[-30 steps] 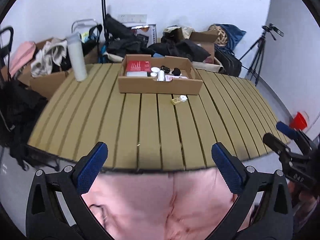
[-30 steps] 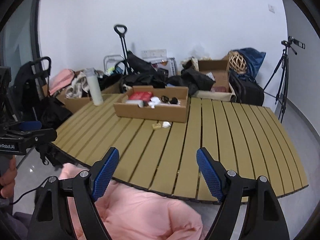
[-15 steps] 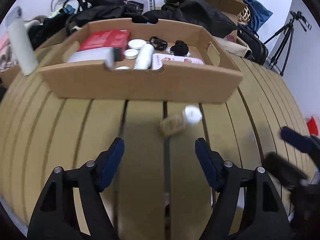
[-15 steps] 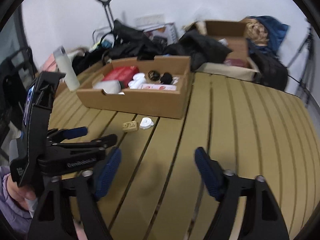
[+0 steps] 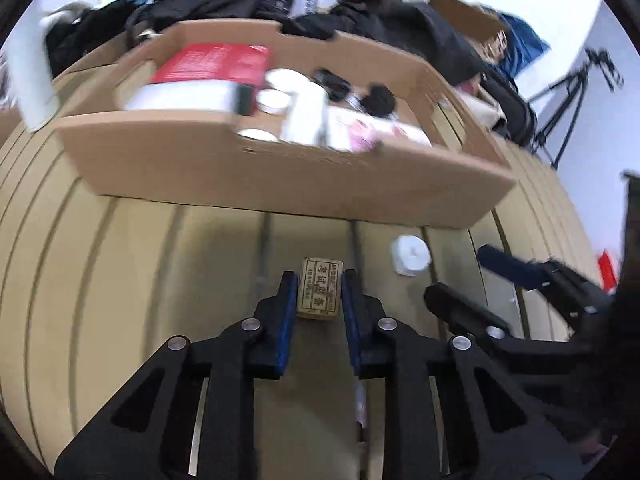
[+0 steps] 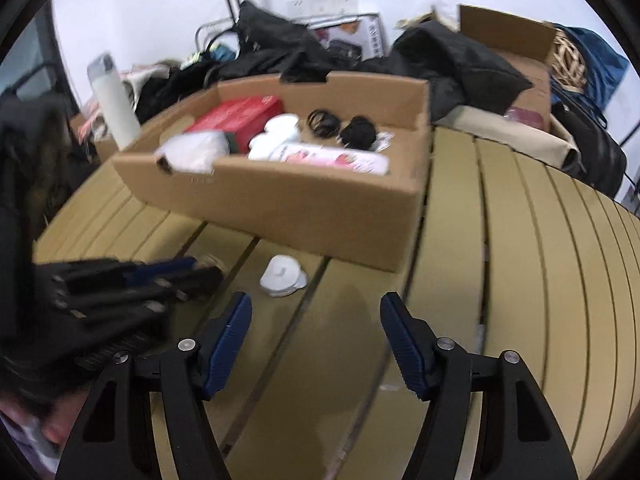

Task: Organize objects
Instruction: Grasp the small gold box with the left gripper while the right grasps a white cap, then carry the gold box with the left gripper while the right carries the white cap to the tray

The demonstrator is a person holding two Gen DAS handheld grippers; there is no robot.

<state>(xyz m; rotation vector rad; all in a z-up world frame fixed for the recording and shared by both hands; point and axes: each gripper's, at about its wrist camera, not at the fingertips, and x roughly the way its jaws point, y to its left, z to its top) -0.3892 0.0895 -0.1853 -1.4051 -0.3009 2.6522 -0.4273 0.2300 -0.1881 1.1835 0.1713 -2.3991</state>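
Left hand-held gripper [image 5: 319, 286]: jaws just closed in, now clamped on the flanks of the small tan eraser block [image 5: 320, 294]; the block lies flat on the tabletop [image 5: 132, 280], just in front of the cardboard box [image 5: 280, 184] near wall. Grip sits at the block's rear half, printed face up.

Right hand-held gripper [image 6: 316, 320]: jaws apart, nothing between the pads, poised over bare slats in front of the box. White round cap [image 6: 282, 276] just ahead and to the left of the jaws, near the box wall and beside the eraser block, not touching it.

Procedure, judged from the present layout:
- Confirm squeeze on both flanks of the block before lifting; a rear-biased hold may let the block pivot.
- Lift straight up, clear of the box's near wall, then carry over the rim.
- Release into a free spot inside the box, away from the red carton [image 5: 212, 64] and the white bottle [image 5: 304, 116] already there.
- Steer the right jaws left toward the cap; keep clear of the left tool, which stands close by.
- Straddle the cap across its width; low profile, likely to slip if pinched high.
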